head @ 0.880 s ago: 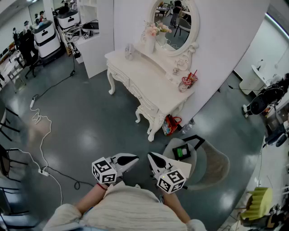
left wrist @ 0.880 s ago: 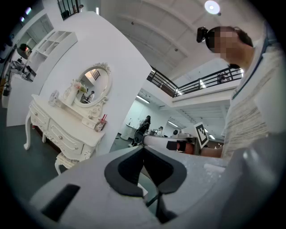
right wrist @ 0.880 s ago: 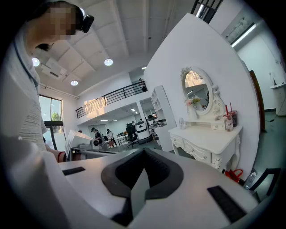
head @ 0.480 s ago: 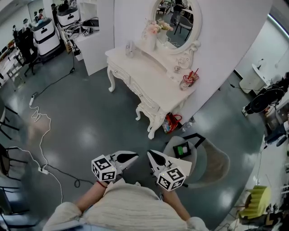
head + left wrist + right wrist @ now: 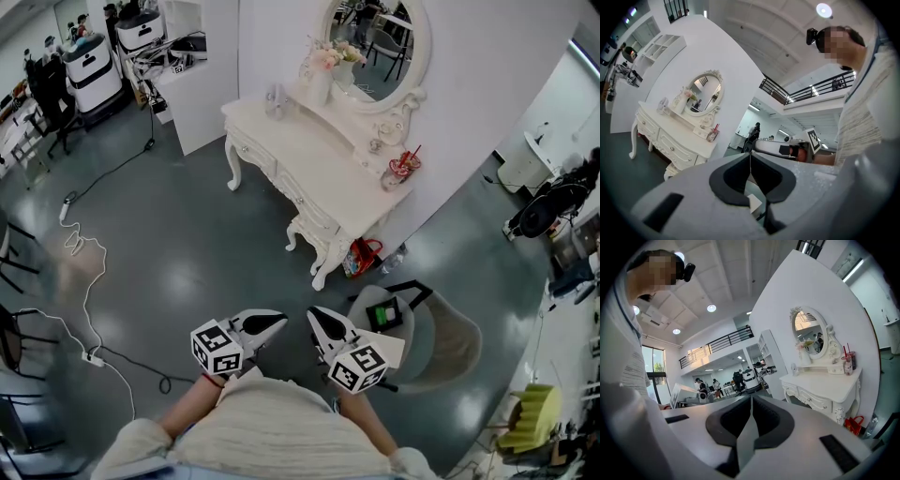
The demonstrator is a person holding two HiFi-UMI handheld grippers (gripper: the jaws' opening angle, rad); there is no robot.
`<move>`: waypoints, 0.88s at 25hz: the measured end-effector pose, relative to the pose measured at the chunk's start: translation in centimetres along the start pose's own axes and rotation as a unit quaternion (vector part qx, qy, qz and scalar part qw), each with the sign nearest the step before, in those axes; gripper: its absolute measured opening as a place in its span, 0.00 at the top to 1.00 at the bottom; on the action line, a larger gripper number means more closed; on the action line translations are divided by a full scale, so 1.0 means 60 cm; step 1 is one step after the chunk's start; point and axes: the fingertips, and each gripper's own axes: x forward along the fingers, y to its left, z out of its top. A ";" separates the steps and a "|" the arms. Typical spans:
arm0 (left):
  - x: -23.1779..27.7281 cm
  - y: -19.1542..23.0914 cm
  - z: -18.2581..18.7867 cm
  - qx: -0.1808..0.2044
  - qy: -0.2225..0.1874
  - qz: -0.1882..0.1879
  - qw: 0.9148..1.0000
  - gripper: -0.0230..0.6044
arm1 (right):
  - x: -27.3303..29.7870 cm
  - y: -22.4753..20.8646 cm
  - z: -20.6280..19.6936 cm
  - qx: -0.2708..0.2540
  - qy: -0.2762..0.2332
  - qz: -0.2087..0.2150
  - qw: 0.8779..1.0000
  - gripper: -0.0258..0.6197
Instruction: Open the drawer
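White vanity (image 5: 309, 155) drawers (image 5: 812, 400), seemingly shut, show knobs (image 5: 671, 148) clearest in gripper views.

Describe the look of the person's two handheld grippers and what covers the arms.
The white, wedge-shaped plastic left gripper and the matching right gripper have black-lined jaws tapering to a point. Each carries a white cube with black square markers at its rear. The arms wear cream ribbed-knit sleeves.
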 end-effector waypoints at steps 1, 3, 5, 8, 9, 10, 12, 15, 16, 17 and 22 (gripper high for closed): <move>-0.006 0.011 0.007 0.000 -0.002 0.002 1.000 0.94 | 0.013 0.002 0.002 -0.001 0.001 0.000 1.000 0.94; -0.021 0.035 0.019 0.000 -0.004 0.003 1.000 0.94 | 0.039 0.006 0.005 -0.001 0.002 -0.003 1.000 0.94; -0.036 0.059 0.033 0.004 -0.004 0.003 1.000 0.94 | 0.069 0.012 0.010 -0.002 0.000 -0.006 1.000 0.94; -0.061 0.096 0.054 0.013 -0.002 0.000 1.000 0.94 | 0.117 0.020 0.017 0.001 -0.008 -0.010 1.000 0.94; -0.070 0.109 0.061 0.017 -0.001 -0.002 1.000 0.94 | 0.133 0.024 0.019 0.001 -0.011 -0.012 1.000 0.94; -0.079 0.121 0.068 0.021 -0.001 -0.003 1.000 0.94 | 0.148 0.027 0.020 0.001 -0.014 -0.013 1.000 0.94; -0.096 0.146 0.080 0.026 0.000 -0.005 1.000 0.94 | 0.177 0.034 0.021 0.000 -0.019 -0.018 1.000 0.94; -0.114 0.176 0.090 0.029 0.000 -0.010 1.000 0.94 | 0.209 0.043 0.020 0.000 -0.024 -0.025 0.999 0.94; -0.118 0.183 0.093 0.030 0.001 -0.013 0.999 0.94 | 0.217 0.046 0.020 -0.001 -0.024 -0.027 0.999 0.94; -0.121 0.190 0.095 0.030 0.001 -0.015 0.999 0.94 | 0.224 0.050 0.018 -0.003 -0.023 -0.029 0.999 0.94; -0.117 0.215 0.103 0.025 -0.003 -0.028 0.999 0.94 | 0.240 0.044 0.018 -0.005 -0.014 -0.046 0.999 0.94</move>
